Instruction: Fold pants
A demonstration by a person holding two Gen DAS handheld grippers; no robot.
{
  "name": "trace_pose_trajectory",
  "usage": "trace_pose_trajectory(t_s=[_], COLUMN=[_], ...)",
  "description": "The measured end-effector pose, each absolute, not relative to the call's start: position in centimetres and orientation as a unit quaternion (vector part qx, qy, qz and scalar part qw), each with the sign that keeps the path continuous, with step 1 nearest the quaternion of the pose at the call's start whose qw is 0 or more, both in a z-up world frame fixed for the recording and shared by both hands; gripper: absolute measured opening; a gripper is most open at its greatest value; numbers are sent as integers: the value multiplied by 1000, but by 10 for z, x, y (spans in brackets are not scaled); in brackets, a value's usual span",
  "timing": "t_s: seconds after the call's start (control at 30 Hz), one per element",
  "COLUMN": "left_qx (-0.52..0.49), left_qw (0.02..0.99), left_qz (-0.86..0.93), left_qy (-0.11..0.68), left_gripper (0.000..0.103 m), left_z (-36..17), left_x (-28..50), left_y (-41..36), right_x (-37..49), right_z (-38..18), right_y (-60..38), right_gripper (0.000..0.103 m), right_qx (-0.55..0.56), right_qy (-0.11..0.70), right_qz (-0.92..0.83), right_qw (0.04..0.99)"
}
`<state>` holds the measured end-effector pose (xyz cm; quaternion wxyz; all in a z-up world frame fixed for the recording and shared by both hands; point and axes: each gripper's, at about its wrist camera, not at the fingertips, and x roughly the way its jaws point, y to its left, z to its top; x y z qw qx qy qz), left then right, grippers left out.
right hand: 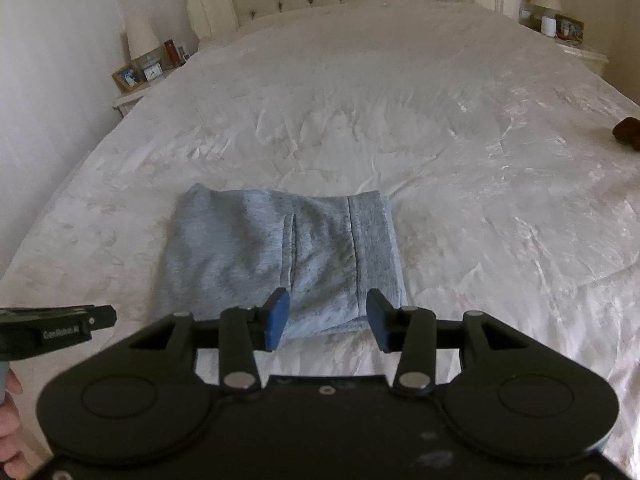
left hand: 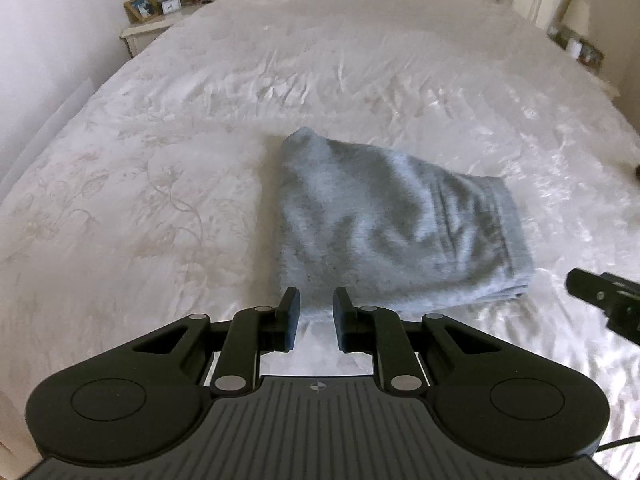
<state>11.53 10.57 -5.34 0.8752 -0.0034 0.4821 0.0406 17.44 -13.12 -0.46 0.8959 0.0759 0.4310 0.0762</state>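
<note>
Grey fleece sweatpants (right hand: pixel 280 256) are lying folded in a thick, compact stack on the near part of a white satin bedspread (right hand: pixel 460 160). The knit looks soft, light and limp, likely to sag unless pinched through all layers at a folded edge or the ribbed waistband side. The right tool (right hand: pixel 328 318) is hovering just short of the stack, tilted downward, jaws apart and holding nothing. The left tool (left hand: pixel 316 318) is hanging beside it, jaws narrowly parted, also gripping nothing. A bedside table (left hand: pixel 148 30) stands beyond.
</note>
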Motion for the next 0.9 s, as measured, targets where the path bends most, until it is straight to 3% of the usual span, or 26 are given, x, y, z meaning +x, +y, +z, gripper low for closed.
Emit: trace_pose_trajectory(t_s=[0.17, 0.9], left_qx=[-8, 34], left_qw=[890, 885], left_qz=[37, 49], left_qy=[455, 461], left_gripper=[19, 19], left_z=[-39, -19], left_x=[89, 43], left_y=[97, 75], right_x=[151, 83], right_z=[8, 40], right_y=[-132, -133], right_gripper=[50, 52], right_qx=[76, 81], right_qy=[426, 399], right_qz=[83, 96], right_qw=[898, 908])
